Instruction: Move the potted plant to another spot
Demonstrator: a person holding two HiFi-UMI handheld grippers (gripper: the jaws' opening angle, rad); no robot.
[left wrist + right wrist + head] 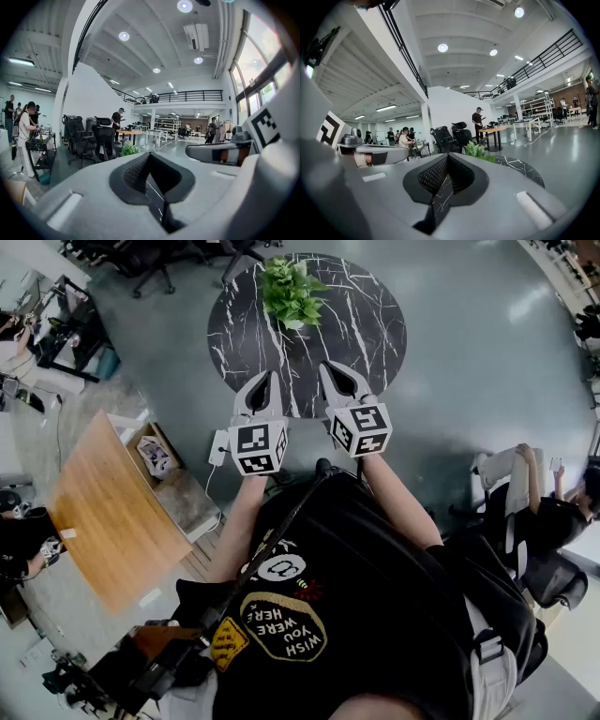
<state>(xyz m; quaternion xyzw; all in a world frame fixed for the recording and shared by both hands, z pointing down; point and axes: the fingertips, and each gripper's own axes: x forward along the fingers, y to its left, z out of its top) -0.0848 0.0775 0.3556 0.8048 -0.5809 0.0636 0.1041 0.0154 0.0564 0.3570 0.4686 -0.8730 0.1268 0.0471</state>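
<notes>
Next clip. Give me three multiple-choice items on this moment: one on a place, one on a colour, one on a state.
1. Where does the potted plant stand?
A. at the far edge of the round table
B. on the wooden desk
C. on the floor

2. What colour is the round table's top?
A. plain white
B. black with white veins
C. light wood

3. How does the right hand-held gripper stand?
A. shut on the plant
B. wide open
C. shut, holding nothing

Key:
1 A, because the head view shows the leaves on the tabletop's far rim.
2 B, because both that view and the right gripper view show dark marble with pale veins.
3 C, because its jaws meet over the near edge, well short of the plant.
</notes>
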